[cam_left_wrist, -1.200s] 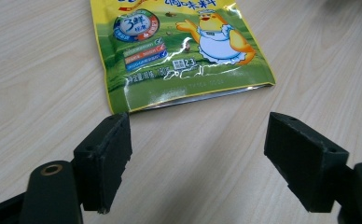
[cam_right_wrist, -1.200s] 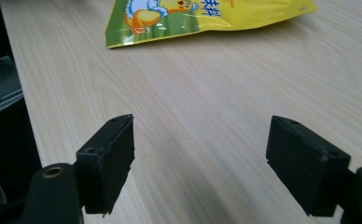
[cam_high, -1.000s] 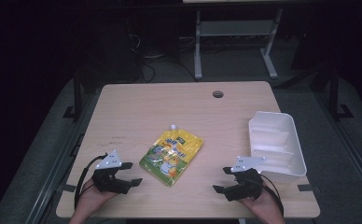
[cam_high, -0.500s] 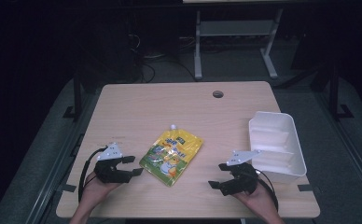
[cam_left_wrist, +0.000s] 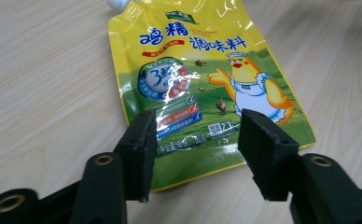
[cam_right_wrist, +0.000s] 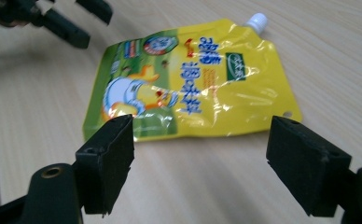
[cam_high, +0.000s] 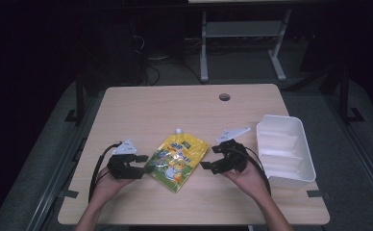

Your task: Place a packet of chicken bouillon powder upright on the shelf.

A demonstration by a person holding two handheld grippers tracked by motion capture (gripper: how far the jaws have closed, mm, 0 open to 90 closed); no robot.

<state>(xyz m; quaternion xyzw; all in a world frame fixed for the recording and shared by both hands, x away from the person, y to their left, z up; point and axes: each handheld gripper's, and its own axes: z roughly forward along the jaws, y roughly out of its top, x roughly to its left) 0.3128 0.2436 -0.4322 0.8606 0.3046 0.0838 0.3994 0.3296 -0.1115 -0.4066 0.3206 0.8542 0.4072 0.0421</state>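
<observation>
A yellow and green spouted pouch (cam_high: 177, 159) with a cartoon chicken lies flat on the wooden table (cam_high: 175, 110), white cap pointing away from the person. My left gripper (cam_high: 145, 163) stands open at the pouch's left edge. In the left gripper view, its jaws (cam_left_wrist: 195, 149) straddle the near end of the pouch (cam_left_wrist: 193, 70) without closing on it. My right gripper (cam_high: 210, 157) is open wide just right of the pouch, a little short of it. In the right gripper view, the pouch (cam_right_wrist: 193, 79) lies beyond the spread jaws (cam_right_wrist: 200, 158), with the left gripper (cam_right_wrist: 76, 23) farther off.
A white plastic tray (cam_high: 290, 182) with ribbed compartments sits at the table's right edge, close behind the right hand. A round cable hole (cam_high: 224, 97) is at the far side of the table. A metal stand's legs rise on the dark floor beyond.
Both grippers have closed in on the pouch: the left one slid right to its edge, the right one moved left and forward, away from the tray. The pouch has not moved.
</observation>
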